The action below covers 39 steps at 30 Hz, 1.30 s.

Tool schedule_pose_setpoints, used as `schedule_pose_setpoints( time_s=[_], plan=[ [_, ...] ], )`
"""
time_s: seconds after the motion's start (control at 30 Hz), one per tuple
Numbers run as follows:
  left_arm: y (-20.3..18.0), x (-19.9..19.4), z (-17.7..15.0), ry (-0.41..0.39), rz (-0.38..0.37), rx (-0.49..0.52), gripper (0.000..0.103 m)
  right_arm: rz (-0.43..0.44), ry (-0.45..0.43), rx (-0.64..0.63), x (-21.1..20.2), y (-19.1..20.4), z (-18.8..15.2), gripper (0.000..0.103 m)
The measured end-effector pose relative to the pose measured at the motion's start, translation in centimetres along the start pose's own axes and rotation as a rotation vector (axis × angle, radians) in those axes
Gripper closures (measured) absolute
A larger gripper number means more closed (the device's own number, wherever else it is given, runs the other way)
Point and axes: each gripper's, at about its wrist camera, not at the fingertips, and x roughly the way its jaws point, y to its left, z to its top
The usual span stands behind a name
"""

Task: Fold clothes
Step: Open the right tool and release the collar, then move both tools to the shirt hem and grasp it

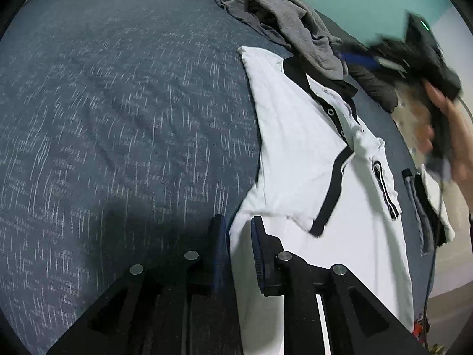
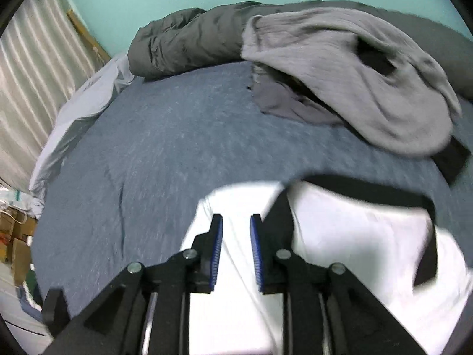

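Note:
A white shirt (image 1: 295, 148) with black collar and trim lies flat on the blue-grey bed (image 1: 118, 103). My left gripper (image 1: 239, 233) hovers at the shirt's left edge, its jaws a little apart. White cloth shows in the gap, and the pads do not press on it. In the right wrist view the picture is blurred. There my right gripper (image 2: 236, 236) is open above the white shirt (image 2: 354, 236), near its black collar, with nothing held. A person's hand (image 1: 464, 153) shows blurred at the far right of the left wrist view.
A heap of grey clothes (image 1: 280, 14) (image 2: 340, 74) lies beyond the shirt. A dark grey duvet (image 2: 183, 44) runs along the teal wall. Small folded items (image 1: 425, 207) sit at the bed's right edge. Curtains (image 2: 29, 74) and cardboard boxes (image 2: 17, 236) stand left of the bed.

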Motion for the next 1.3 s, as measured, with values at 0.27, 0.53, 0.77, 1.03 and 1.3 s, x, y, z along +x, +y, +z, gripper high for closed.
schedule_pose_setpoints(
  time_s=[0.27, 0.53, 0.77, 1.03, 1.3],
  plan=[
    [-0.8, -1.8, -2.2, -0.008, 0.039, 0.021, 0.081, -0.004, 0.051, 0.131, -8.3, -6.1, -10.1, 0.063],
    [-2.6, -2.9, -3.6, -0.003, 0.057, 0.047, 0.077, -0.025, 0.043, 0.275, -14.4, -9.9, -19.1, 0.058],
    [-4.8, -6.4, -5.1, -0.035, 0.085, 0.084, 0.066, -0.002, 0.002, 0.347, -19.0, -10.5, -24.0, 0.056],
    [-6.9, -11.6, -7.6, -0.044, 0.123, 0.123, 0.062, -0.001, -0.051, 0.396, -23.7, -10.6, -27.5, 0.047],
    [-8.4, -14.8, -10.8, 0.014, 0.126, 0.153, 0.057, -0.043, 0.032, 0.402, -25.5, -10.2, -31.6, 0.043]
  ],
)
